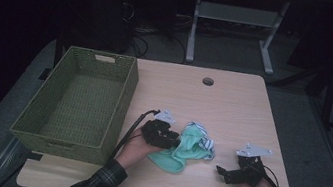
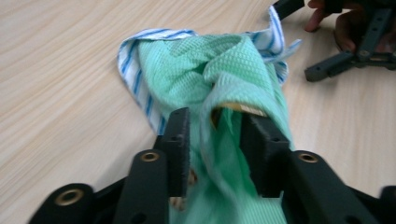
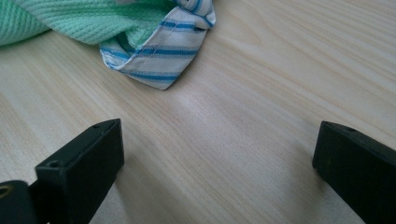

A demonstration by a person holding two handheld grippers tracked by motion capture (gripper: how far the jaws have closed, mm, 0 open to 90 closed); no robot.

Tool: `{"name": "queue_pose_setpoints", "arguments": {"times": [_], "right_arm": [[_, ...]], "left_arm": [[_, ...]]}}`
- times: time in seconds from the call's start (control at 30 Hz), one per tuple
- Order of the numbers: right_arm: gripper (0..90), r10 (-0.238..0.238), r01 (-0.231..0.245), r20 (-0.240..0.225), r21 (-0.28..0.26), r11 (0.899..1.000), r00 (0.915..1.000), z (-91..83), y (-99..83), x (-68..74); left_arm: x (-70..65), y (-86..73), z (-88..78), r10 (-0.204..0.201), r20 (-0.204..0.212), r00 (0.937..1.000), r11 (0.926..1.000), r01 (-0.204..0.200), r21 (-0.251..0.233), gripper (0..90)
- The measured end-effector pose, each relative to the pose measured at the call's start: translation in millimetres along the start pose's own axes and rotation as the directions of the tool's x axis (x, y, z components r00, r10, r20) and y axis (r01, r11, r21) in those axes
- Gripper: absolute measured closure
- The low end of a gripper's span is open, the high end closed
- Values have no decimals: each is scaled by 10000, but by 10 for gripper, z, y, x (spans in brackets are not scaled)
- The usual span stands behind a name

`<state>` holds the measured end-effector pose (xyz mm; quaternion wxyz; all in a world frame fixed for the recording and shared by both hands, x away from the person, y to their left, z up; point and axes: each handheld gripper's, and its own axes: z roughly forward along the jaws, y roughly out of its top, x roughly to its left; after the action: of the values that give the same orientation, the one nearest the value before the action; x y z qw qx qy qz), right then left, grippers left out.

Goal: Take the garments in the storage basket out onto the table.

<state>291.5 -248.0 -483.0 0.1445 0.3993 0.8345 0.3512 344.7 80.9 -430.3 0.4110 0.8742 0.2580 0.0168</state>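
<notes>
A mint-green waffle cloth (image 1: 185, 149) lies crumpled at the table's front middle, with a blue-and-white striped cloth (image 1: 205, 142) tucked under its right side. My left gripper (image 1: 171, 140) sits at the cloth's left edge. In the left gripper view its jaws hold a bunched fold of the green cloth (image 2: 224, 70) at the left gripper (image 2: 215, 122), and the striped cloth (image 2: 135, 70) shows beyond. My right gripper (image 1: 222, 173) rests to the right of the pile, apart from it. Its jaws stand wide open over bare wood at the right gripper (image 3: 219, 140), facing the striped corner (image 3: 163, 51) and green cloth (image 3: 70, 18).
A green woven basket (image 1: 126, 92) stands on the table's left side, with nothing inside it. A round cable hole (image 1: 208, 81) sits near the far edge. Bare wood (image 1: 232, 114) stretches behind and to the right of the cloths.
</notes>
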Motion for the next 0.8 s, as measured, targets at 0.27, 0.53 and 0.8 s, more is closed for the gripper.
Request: {"name": "queue_pose_setpoints", "arguments": {"times": [0.27,0.53,0.8], "right_arm": [[18,-3,3,7,2,10000,10000,0,0,0],[19,21,-21,38,13,10000,10000,-2,0,0],[19,32,-32,53,-34,10000,10000,21,23,32]], "left_arm": [[-111,-217,-328,-218,-256,9994,9993,210,-312,728],[-243,-369,-344,173,-269,9995,9981,-157,600,896],[-241,-505,-178,483,-798,9956,9884,-362,1475,885]]}}
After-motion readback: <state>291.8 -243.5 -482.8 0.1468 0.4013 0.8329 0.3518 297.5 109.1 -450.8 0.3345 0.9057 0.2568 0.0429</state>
